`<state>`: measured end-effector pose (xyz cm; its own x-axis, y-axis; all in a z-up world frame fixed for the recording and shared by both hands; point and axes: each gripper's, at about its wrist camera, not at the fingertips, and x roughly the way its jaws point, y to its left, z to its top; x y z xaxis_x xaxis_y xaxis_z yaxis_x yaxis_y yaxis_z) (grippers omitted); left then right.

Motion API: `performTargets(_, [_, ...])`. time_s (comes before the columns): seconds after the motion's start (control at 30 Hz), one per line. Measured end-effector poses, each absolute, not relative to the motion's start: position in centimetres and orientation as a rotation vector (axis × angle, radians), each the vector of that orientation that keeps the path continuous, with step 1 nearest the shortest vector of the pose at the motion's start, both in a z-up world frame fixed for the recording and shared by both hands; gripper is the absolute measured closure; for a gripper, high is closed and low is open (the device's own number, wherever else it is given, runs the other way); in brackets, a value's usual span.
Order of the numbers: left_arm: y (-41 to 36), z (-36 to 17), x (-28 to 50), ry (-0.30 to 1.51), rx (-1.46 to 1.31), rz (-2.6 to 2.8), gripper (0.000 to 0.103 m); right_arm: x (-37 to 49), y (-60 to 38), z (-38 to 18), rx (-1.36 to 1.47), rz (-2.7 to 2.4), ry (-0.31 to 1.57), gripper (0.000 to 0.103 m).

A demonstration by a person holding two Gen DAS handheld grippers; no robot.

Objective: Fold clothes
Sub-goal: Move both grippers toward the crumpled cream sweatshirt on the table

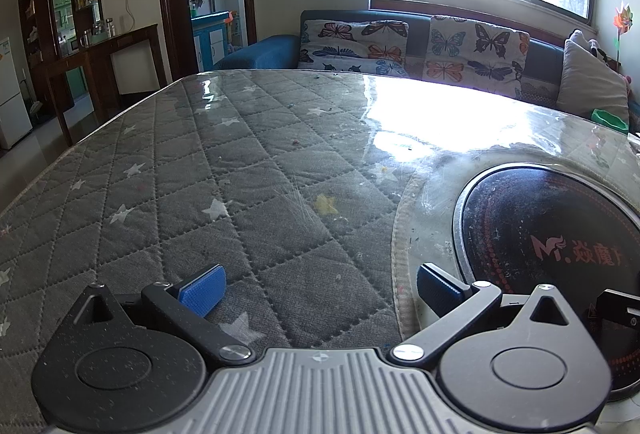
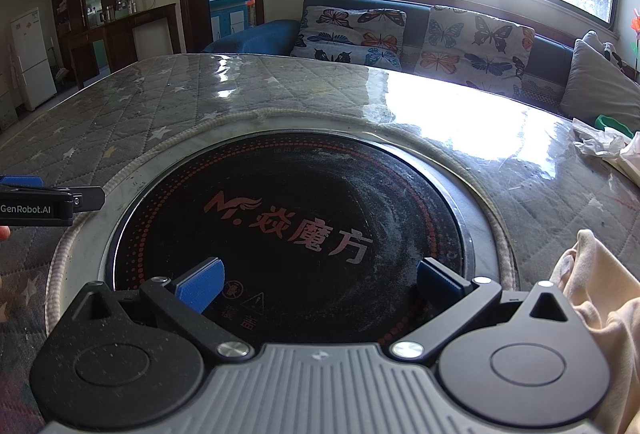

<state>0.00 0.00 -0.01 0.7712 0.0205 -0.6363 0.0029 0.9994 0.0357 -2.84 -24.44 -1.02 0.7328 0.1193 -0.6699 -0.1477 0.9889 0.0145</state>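
Observation:
A cream-coloured garment (image 2: 600,298) lies crumpled at the right edge of the right wrist view, beside my right gripper. My right gripper (image 2: 320,286) is open and empty, held above the black round cooktop (image 2: 304,194). My left gripper (image 1: 318,292) is open and empty over the grey quilted table cover (image 1: 240,174), left of the cooktop (image 1: 560,234). The left gripper's side also shows in the right wrist view (image 2: 44,202) at the far left. No garment shows in the left wrist view.
The table cover has a glossy clear sheet on it. Crumpled white paper (image 2: 604,146) and a green object (image 2: 612,124) lie at the table's far right. A sofa with butterfly cushions (image 1: 440,46) stands behind the table, and a dark wooden sideboard (image 1: 100,62) at the left.

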Motion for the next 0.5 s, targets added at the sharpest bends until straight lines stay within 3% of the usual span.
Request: performTargets(0.5, [-0.6,-1.0,-0.8,0.693,0.071,-0.005,0.0,-4.9,-24.5,-0.1,-0.026,0.2,0.716,0.0])
